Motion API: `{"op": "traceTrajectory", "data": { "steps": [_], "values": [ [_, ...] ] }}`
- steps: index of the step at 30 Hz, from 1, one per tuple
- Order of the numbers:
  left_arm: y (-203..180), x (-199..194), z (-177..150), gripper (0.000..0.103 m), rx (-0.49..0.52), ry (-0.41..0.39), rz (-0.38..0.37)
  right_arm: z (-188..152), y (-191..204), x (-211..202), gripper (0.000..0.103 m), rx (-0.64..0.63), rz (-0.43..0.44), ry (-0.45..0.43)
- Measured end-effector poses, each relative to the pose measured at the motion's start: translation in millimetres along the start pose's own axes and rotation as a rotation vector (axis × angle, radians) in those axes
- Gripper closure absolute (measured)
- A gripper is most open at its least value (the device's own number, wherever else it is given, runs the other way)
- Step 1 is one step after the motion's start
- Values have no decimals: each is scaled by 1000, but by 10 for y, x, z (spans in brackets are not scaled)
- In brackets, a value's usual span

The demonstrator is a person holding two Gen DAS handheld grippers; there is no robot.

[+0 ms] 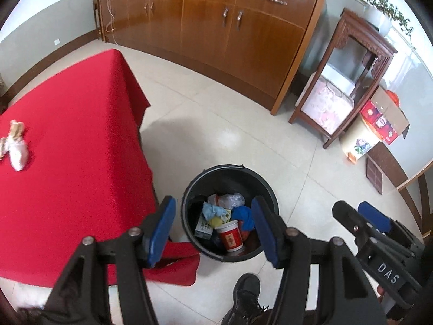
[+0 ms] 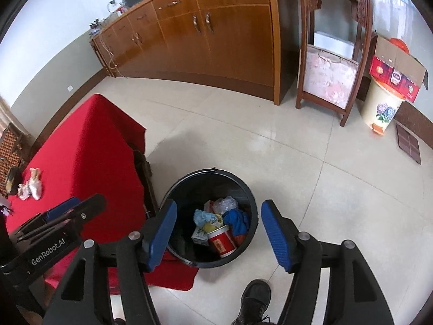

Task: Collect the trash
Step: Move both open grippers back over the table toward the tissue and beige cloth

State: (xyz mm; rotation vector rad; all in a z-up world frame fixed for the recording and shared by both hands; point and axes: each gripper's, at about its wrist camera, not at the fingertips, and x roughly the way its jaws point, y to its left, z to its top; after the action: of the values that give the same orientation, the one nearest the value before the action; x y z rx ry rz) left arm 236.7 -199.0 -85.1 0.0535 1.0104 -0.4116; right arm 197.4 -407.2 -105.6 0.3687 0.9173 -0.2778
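Observation:
A black trash bin [image 1: 230,170] stands on the floor beside the red-clothed table [image 1: 75,162]. It holds a red-and-white cup [image 1: 230,237], a blue cloth, crumpled plastic and paper. It also shows in the right wrist view [image 2: 211,174]. My left gripper [image 1: 213,230] is open and empty above the bin. My right gripper [image 2: 219,235] is open and empty above the bin too, and it shows at the right of the left wrist view [image 1: 360,214]. Crumpled pale trash [image 1: 16,149] lies on the table's left part; it also shows in the right wrist view [image 2: 32,185].
A long wooden cabinet [image 1: 216,32] runs along the far wall. A carved wooden stand [image 1: 346,81], a flowered bin [image 2: 381,108] and a cardboard box [image 2: 397,67] stand at the right. A black shoe [image 2: 254,303] is on the tiled floor below the grippers.

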Motion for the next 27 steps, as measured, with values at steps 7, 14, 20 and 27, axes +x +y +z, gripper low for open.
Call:
{"op": "traceTrajectory", "data": {
  "steps": [7, 14, 20, 27],
  "values": [
    [282, -418, -151, 42, -24, -68, 47, -63, 438, -420, 31, -70, 62, -59],
    [749, -808, -288, 41, -84, -148, 132, -137, 1049, -612, 29, -171, 131, -106],
    [1309, -1081, -445, 38, -162, -196, 221, -224, 1664, -616, 29, -256, 223, -125],
    [1901, -1231, -582, 38, -246, -219, 315, -341, 2325, -535, 29, -346, 304, -124]
  ]
}}
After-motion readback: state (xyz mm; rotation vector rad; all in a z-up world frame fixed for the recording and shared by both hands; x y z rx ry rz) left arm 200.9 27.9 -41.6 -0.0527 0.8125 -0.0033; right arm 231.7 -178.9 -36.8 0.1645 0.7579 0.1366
